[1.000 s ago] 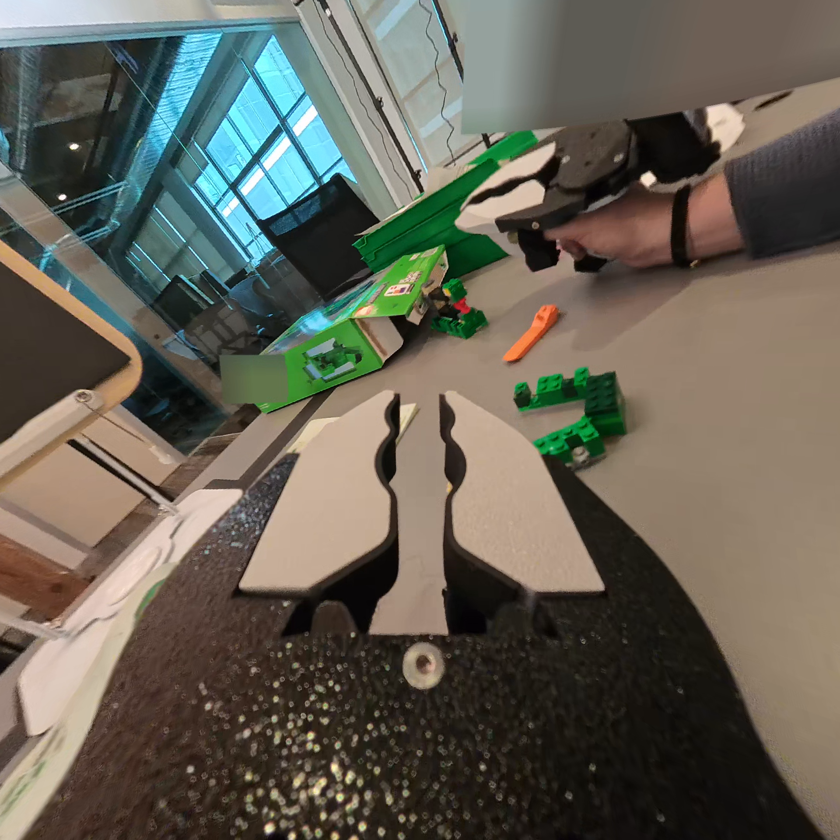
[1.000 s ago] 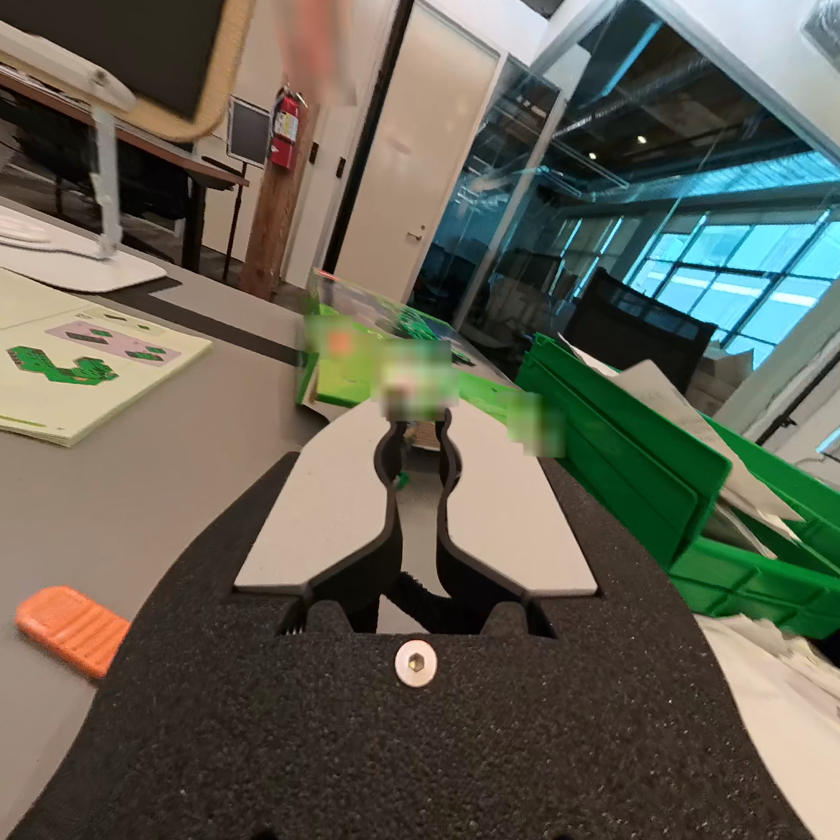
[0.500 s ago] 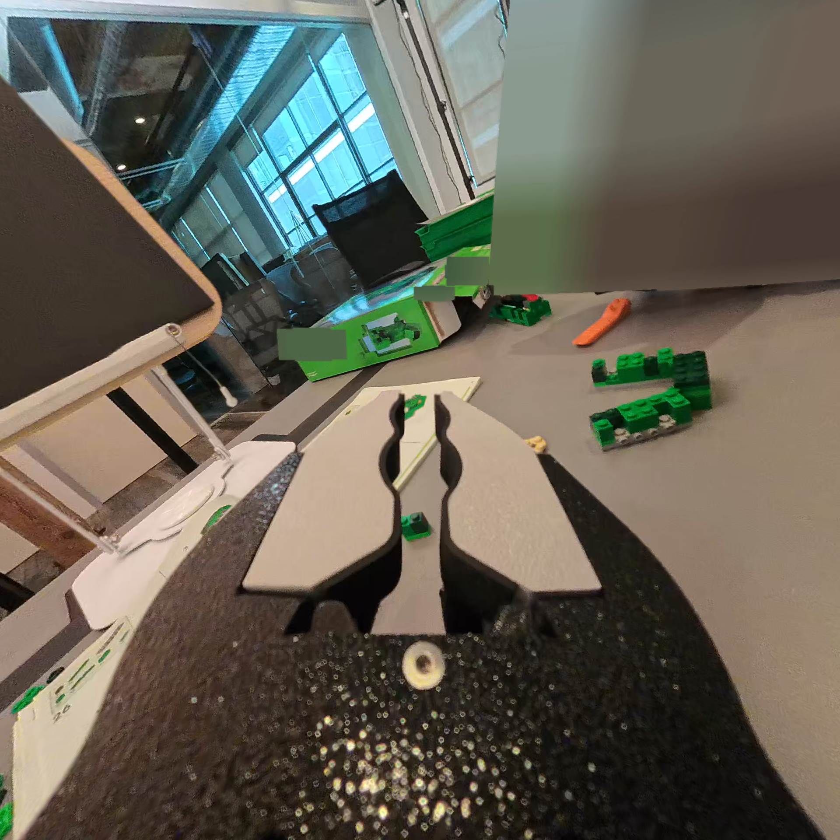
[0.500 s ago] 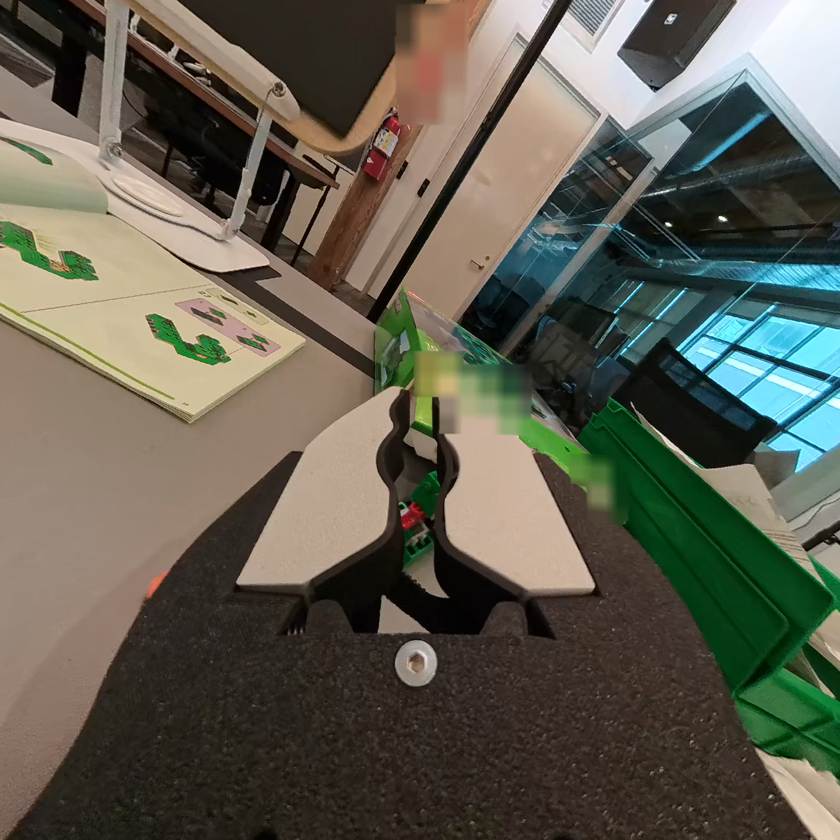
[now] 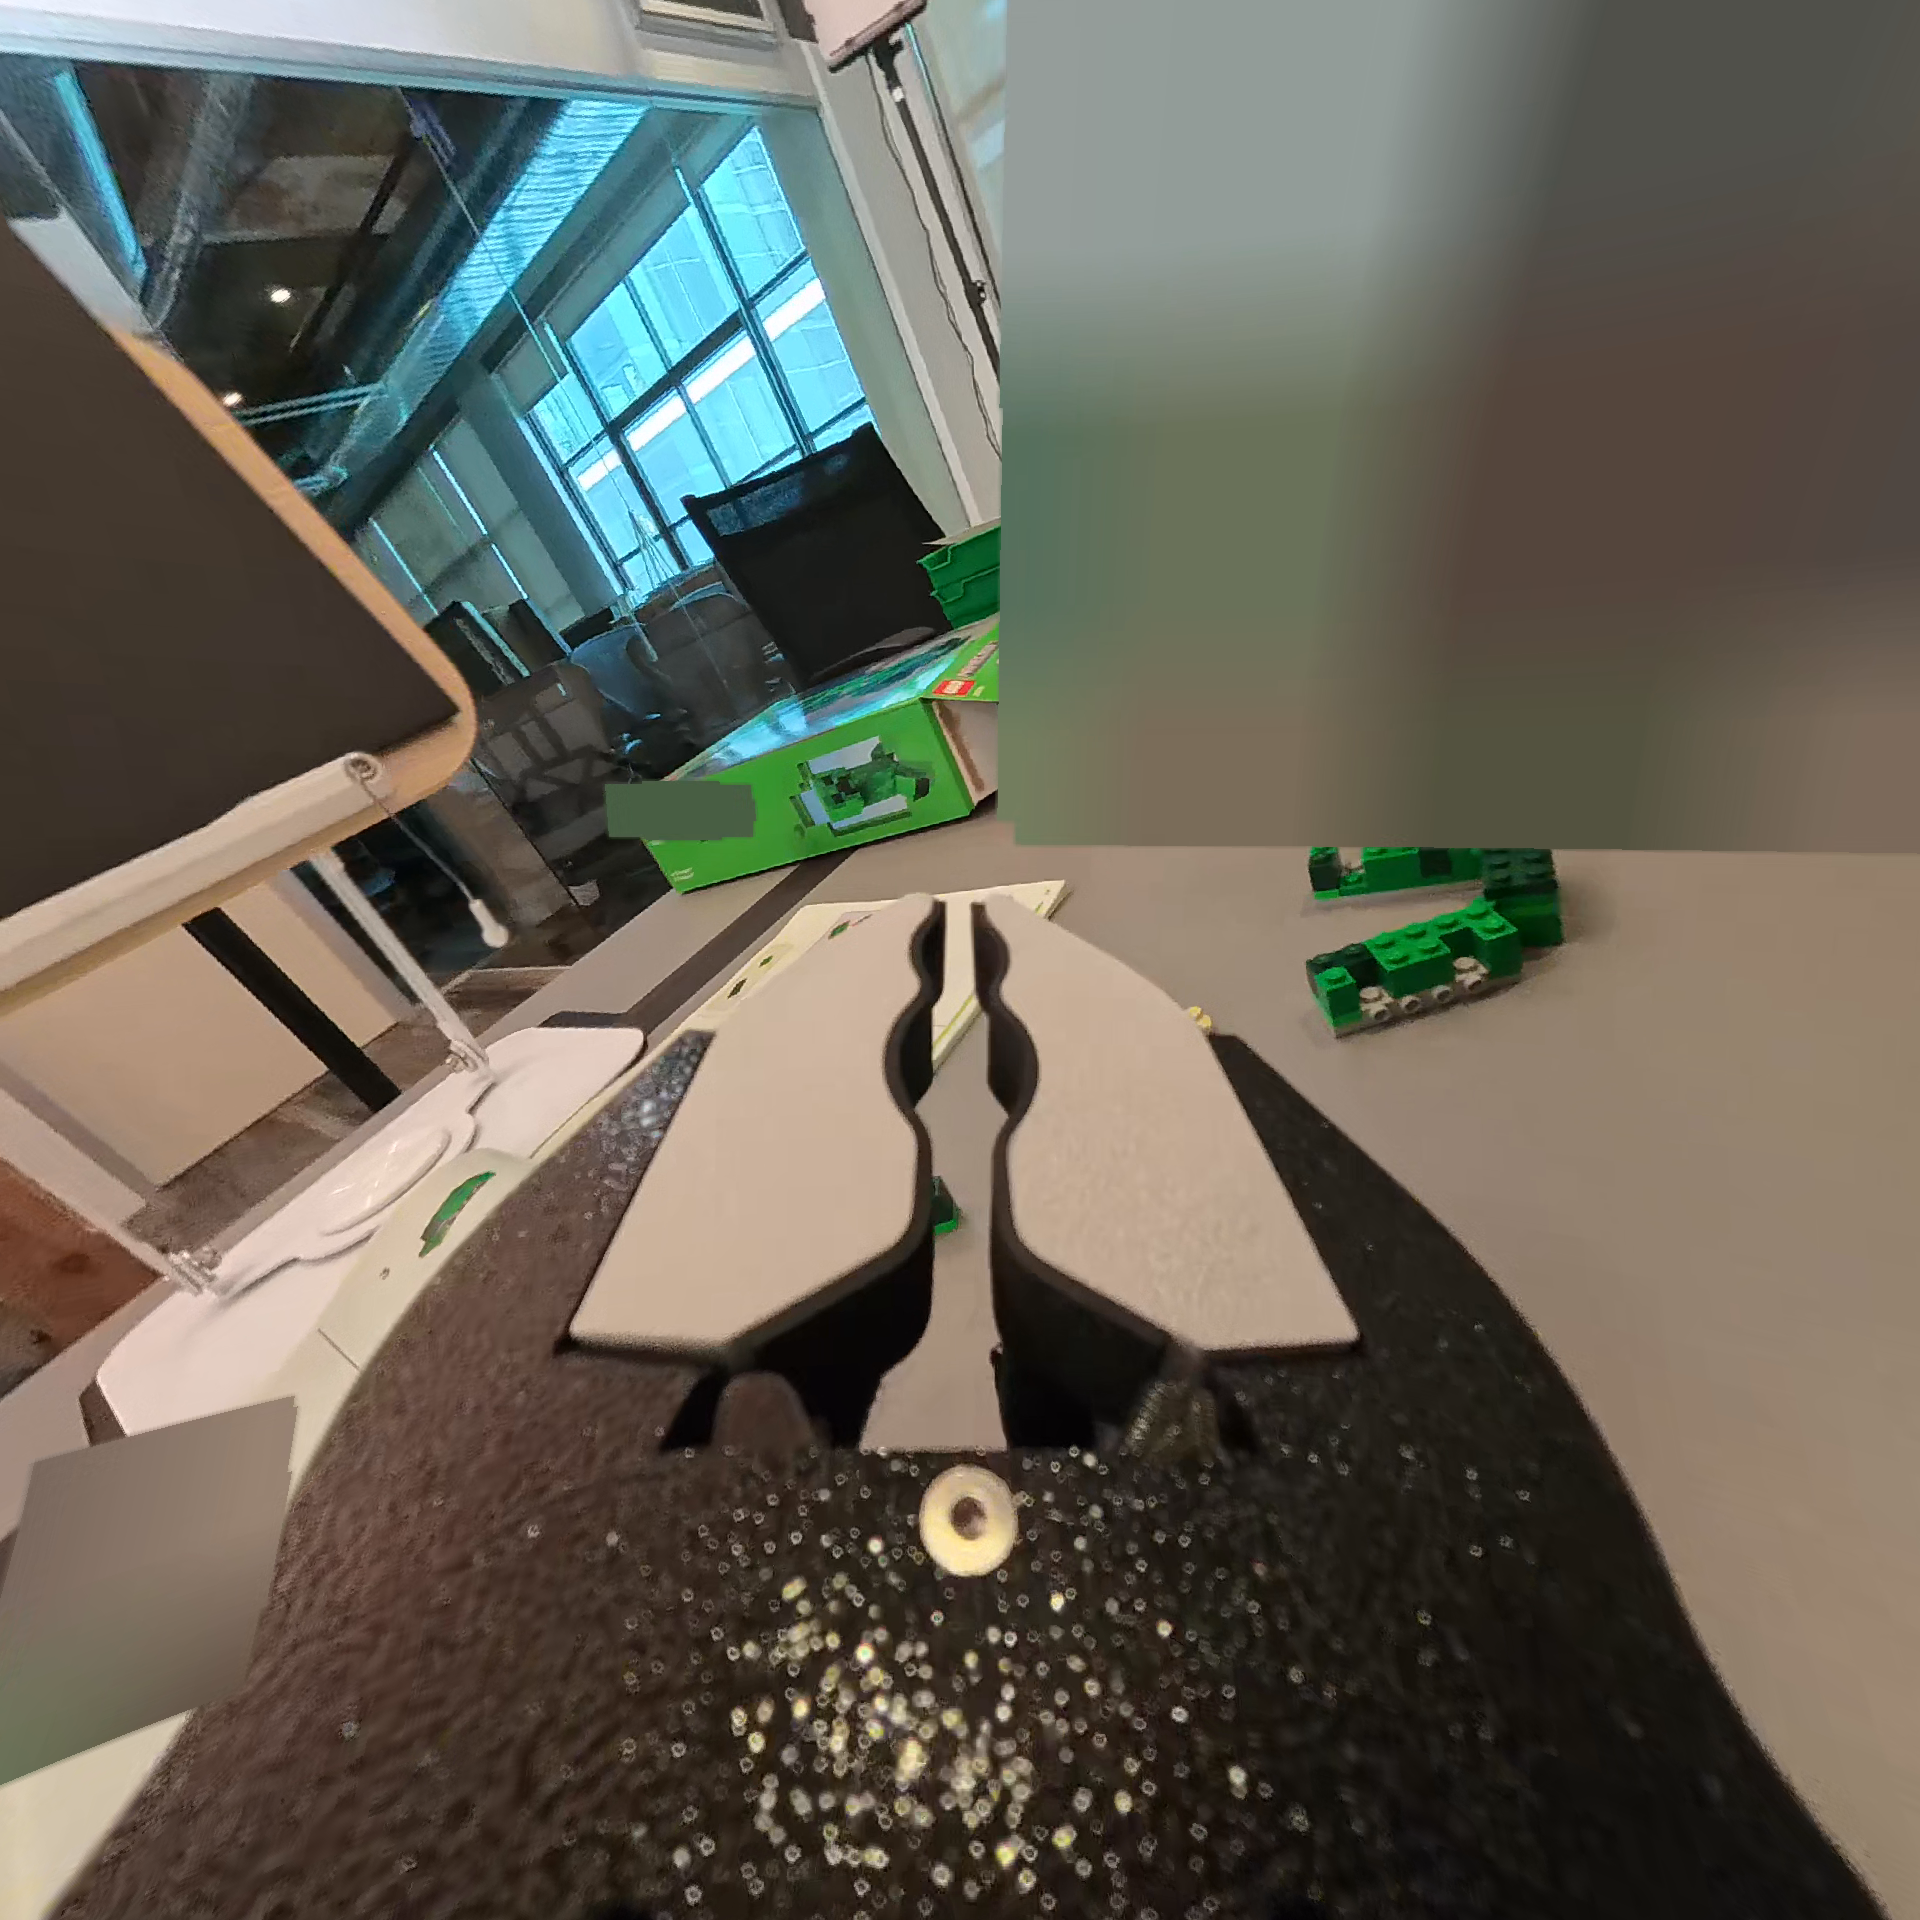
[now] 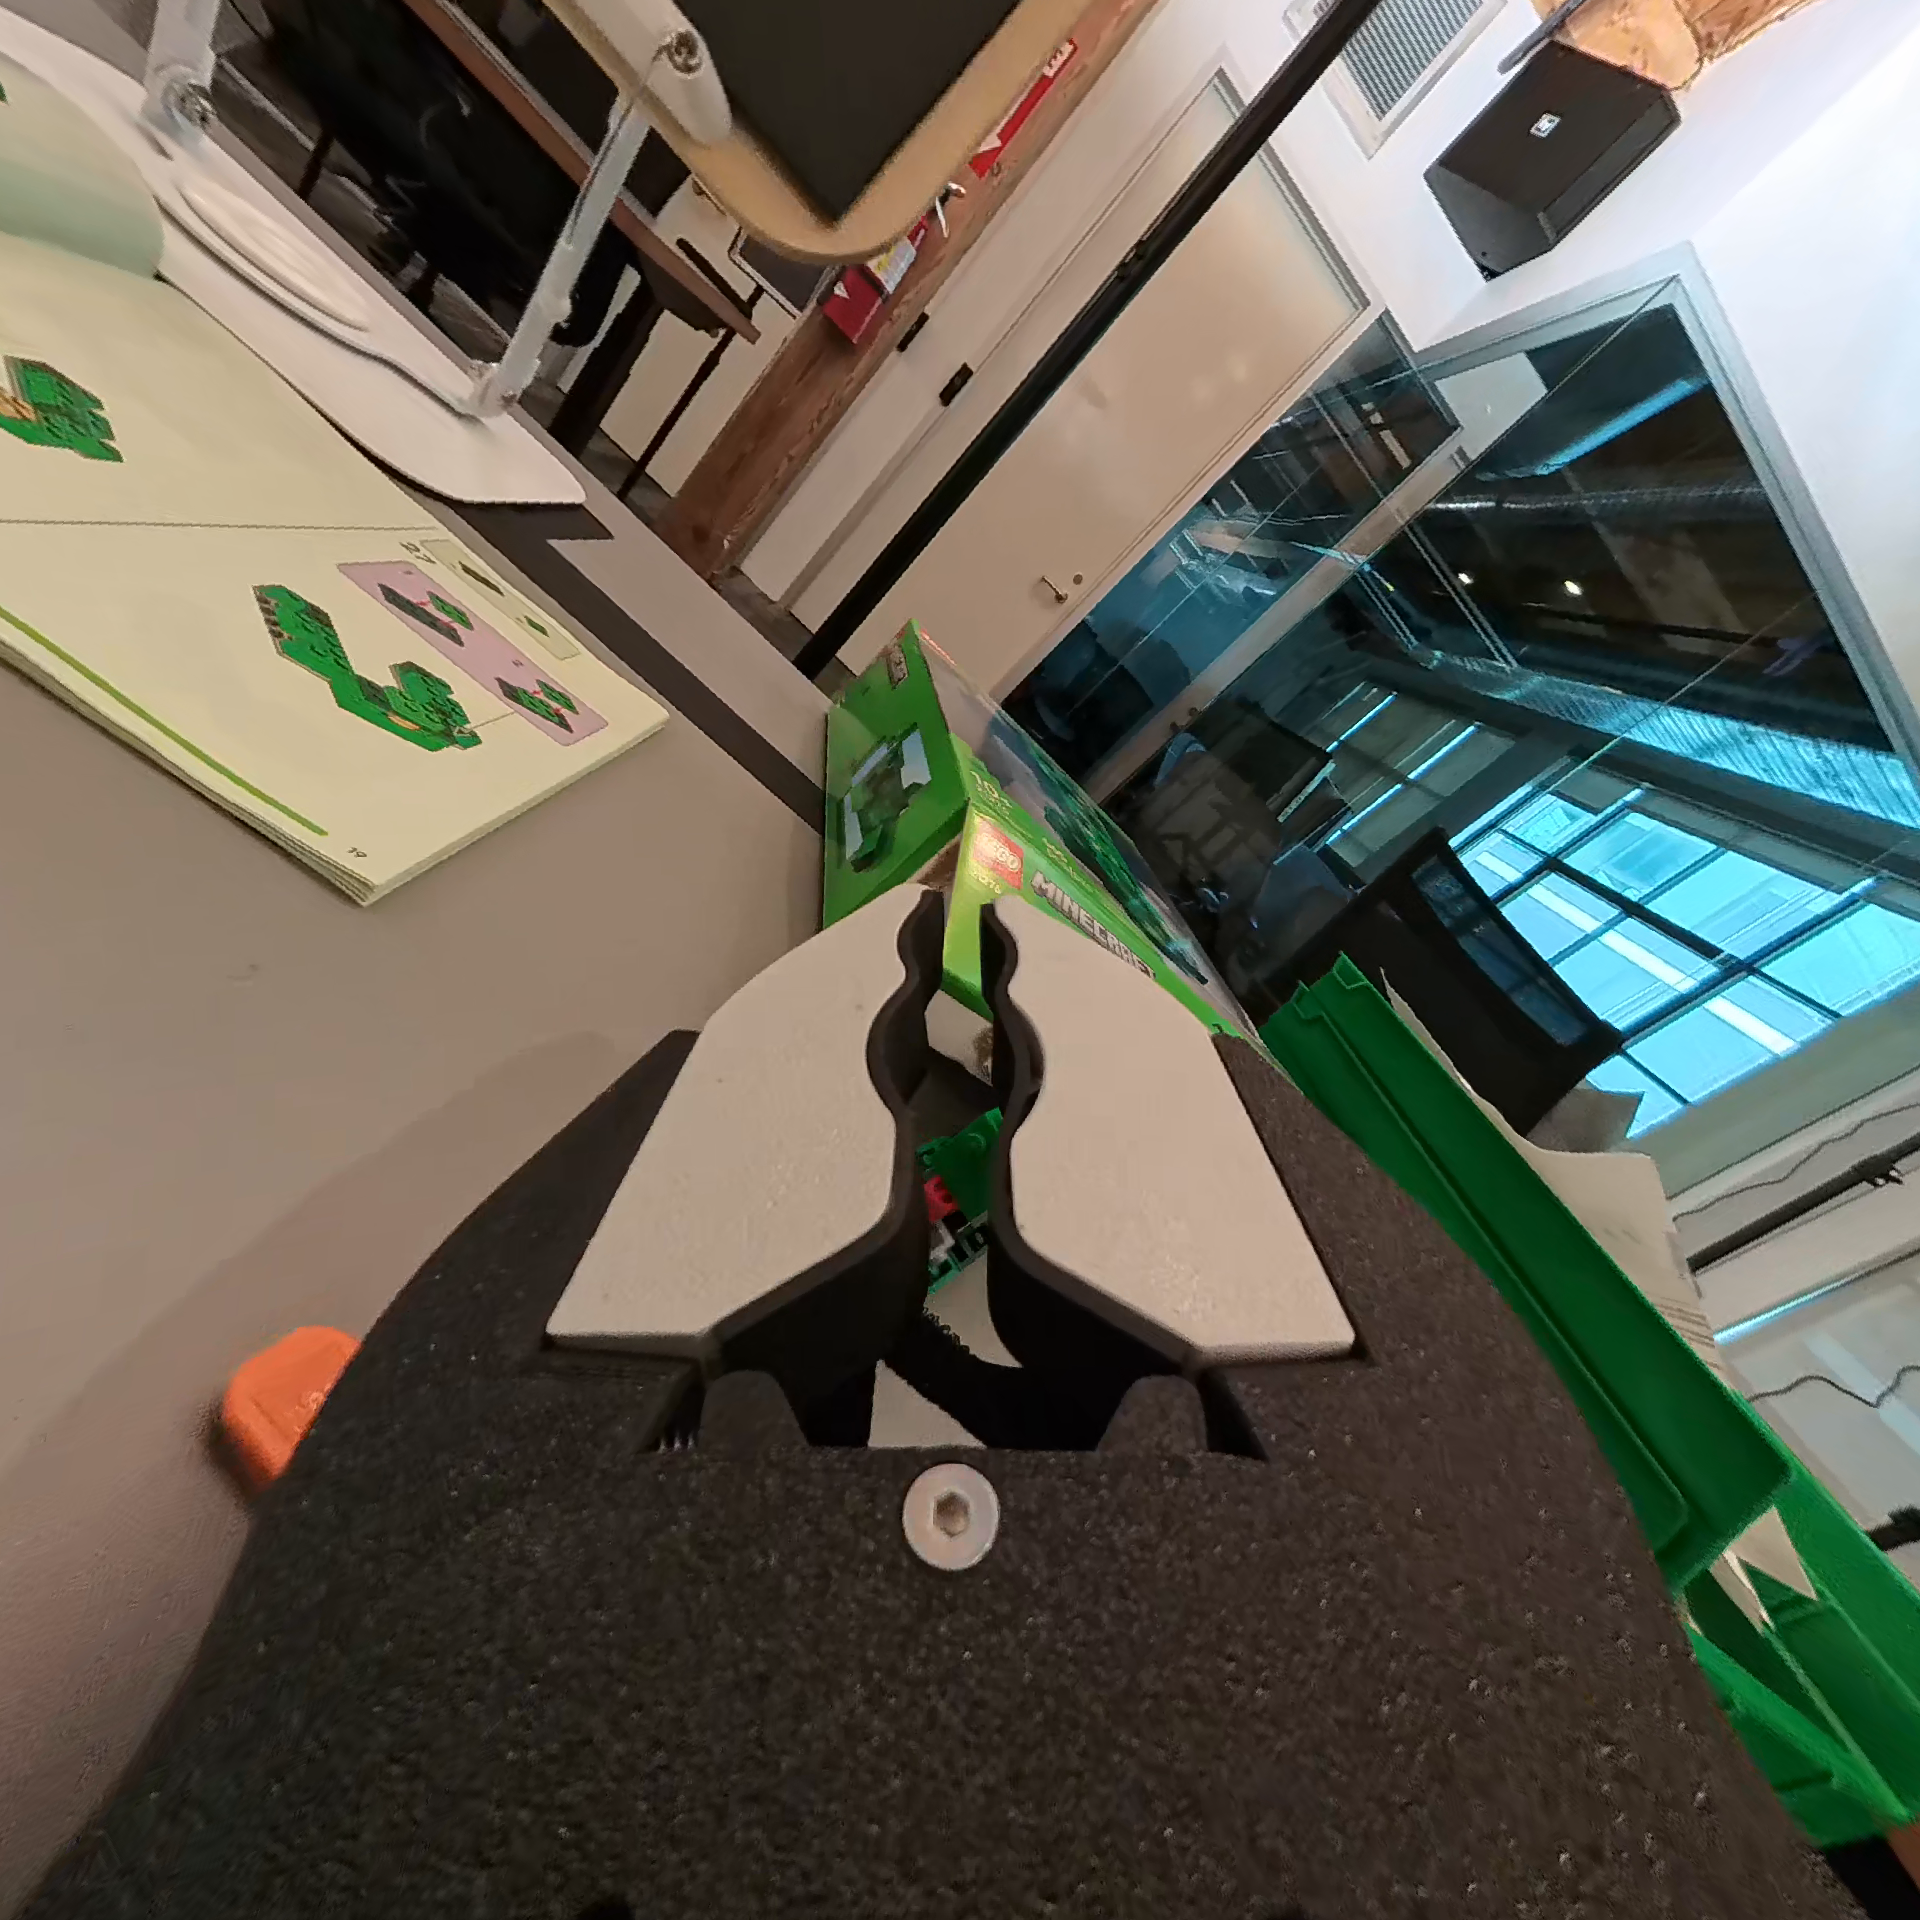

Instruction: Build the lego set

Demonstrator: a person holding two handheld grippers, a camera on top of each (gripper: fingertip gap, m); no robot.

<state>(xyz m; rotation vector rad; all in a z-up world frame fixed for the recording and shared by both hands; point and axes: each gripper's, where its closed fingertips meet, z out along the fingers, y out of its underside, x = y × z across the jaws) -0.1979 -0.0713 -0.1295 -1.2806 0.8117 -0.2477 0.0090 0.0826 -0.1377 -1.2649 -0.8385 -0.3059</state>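
Observation:
In the left wrist view, a green Lego build (image 5: pixel 1434 935) of two stepped pieces lies on the grey table (image 5: pixel 1558 1247), to the right of my left gripper (image 5: pixel 957 912). That gripper's jaws are nearly together and hold nothing. A small green brick (image 5: pixel 945 1216) shows on the table through the slit between them. In the right wrist view, my right gripper (image 6: pixel 958 920) is also shut with a thin slit and empty. A small green and red Lego assembly (image 6: pixel 951 1195) lies on the table below the fingers. The open instruction booklet (image 6: pixel 312 675) lies to the left.
The green Lego box (image 6: pixel 904 790) lies ahead of the right gripper and also shows in the left wrist view (image 5: pixel 831 790). Green bins (image 6: pixel 1507 1247) with paper stand to the right. An orange brick separator (image 6: pixel 281 1392) lies at the left. A white stand base (image 5: pixel 416 1143) sits by the booklet (image 5: pixel 1023 894).
The left gripper's jaws have narrowed and it has swung left towards the booklet and the small brick. The right gripper has tilted and moved over the small assembly near the box.

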